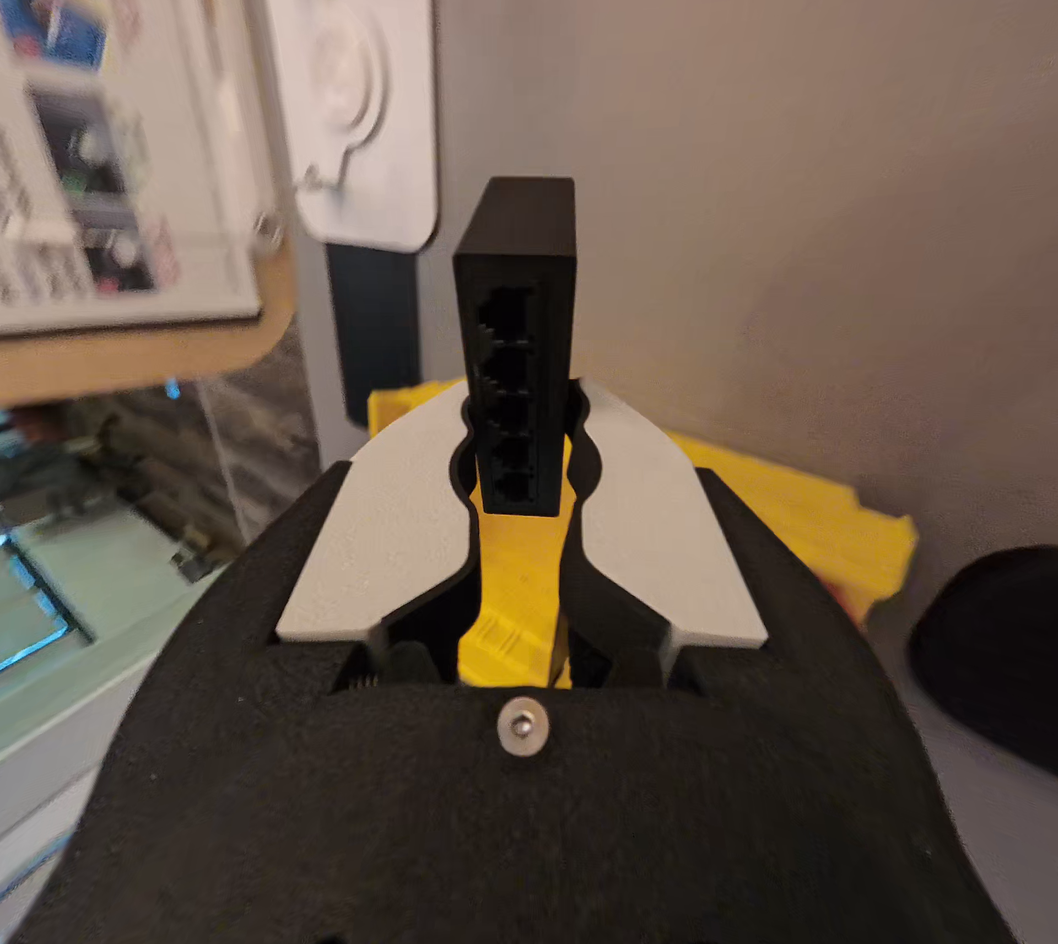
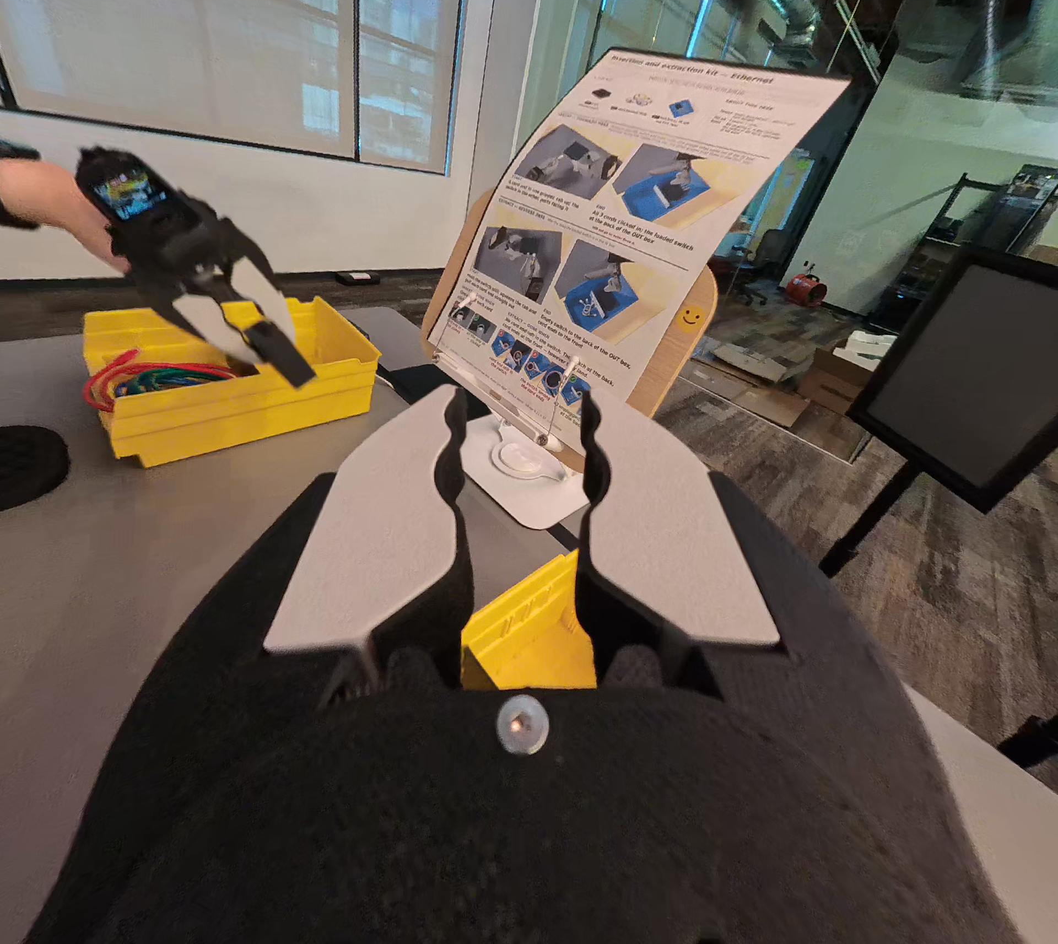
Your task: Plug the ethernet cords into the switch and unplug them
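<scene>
My left gripper (image 1: 524,401) is shut on a black ethernet switch (image 1: 518,338), held upright with its row of empty ports facing the camera. In the right wrist view the left gripper (image 2: 266,335) holds the switch (image 2: 286,358) above a yellow bin (image 2: 320,401) at the left. Coloured ethernet cords (image 2: 154,375), red, green and blue, lie coiled in that bin. My right gripper (image 2: 524,412) is open and empty, above the grey table and a second yellow bin (image 2: 526,630). No cord is in any port.
An instruction sheet on a wooden stand (image 2: 618,241) stands at the table's far edge, just beyond my right gripper. A black round pad (image 2: 28,464) lies at the left. A dark monitor on a stand (image 2: 962,378) is off the table to the right. One gripper's finger ends stand about 40 centimeters off the other's.
</scene>
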The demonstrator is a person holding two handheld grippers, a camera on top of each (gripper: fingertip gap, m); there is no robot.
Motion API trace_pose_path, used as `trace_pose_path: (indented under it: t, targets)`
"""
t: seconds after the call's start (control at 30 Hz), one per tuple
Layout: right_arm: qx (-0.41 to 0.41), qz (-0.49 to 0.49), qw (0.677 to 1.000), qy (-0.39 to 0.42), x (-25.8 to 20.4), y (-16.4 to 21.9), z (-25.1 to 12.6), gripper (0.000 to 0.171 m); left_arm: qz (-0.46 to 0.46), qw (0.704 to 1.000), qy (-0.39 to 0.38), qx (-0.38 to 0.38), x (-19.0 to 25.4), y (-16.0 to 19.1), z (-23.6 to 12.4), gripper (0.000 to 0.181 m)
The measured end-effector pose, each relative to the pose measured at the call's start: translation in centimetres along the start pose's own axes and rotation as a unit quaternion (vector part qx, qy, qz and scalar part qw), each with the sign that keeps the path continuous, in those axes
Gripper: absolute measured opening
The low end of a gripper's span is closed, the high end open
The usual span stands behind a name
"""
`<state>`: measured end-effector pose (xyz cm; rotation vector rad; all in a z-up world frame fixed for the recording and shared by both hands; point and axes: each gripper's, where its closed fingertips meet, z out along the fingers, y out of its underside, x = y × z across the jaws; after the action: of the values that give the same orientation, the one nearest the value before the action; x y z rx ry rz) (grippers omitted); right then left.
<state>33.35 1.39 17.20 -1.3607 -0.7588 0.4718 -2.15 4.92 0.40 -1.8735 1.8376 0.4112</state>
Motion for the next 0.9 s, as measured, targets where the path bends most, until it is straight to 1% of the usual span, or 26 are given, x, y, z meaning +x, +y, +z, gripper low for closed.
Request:
trace_pose_path:
  t: [0.07, 0.13, 0.2, 0.27, 0.37, 0.5, 0.67, 0.9]
  targets:
    - [0.005, 0.016, 1.0, -0.009, 0.0, -0.1, -0.7, 0.038, 0.003, 0.999, 0.046, 0.022, 2.7, -3.4, 0.9, 0.028]
    - [-0.002, 0.039, 0.999, -0.019, 0.0, 0.4, -0.8, 0.036, -0.003, 0.993, 0.107, 0.042, 5.7, -6.1, 2.2, 0.028]
    - [-0.024, 0.069, 0.997, -0.021, 0.4, 1.4, -0.4, 0.035, 0.0, 0.988, 0.152, 0.03, 8.0, -7.3, 3.8, 0.028]
    - [-0.061, 0.09, 0.994, -0.016, 0.8, 2.9, 0.3, 0.034, 0.004, 0.985, 0.172, 0.0, 9.2, -7.6, 5.4, 0.028]
    - [-0.108, 0.097, 0.989, -0.006, 1.1, 4.7, 1.1, 0.033, -0.002, 0.978, 0.205, -0.038, 10.4, -7.6, 7.0, 0.028]
    - [-0.144, 0.095, 0.985, -0.01, 0.9, 6.1, 1.5, 0.032, -0.005, 0.974, 0.216, -0.072, 10.8, -7.3, 8.5, 0.028]
    - [-0.163, 0.097, 0.982, 0.011, 1.9, 7.0, 0.4, 0.032, -0.015, 0.969, 0.229, -0.095, 11.1, -7.1, 9.2, 0.027]
    - [-0.154, 0.128, 0.979, 0.02, 3.1, 7.4, -0.9, 0.032, -0.003, 0.968, 0.22, -0.121, 11.3, -6.6, 10.1, 0.027]
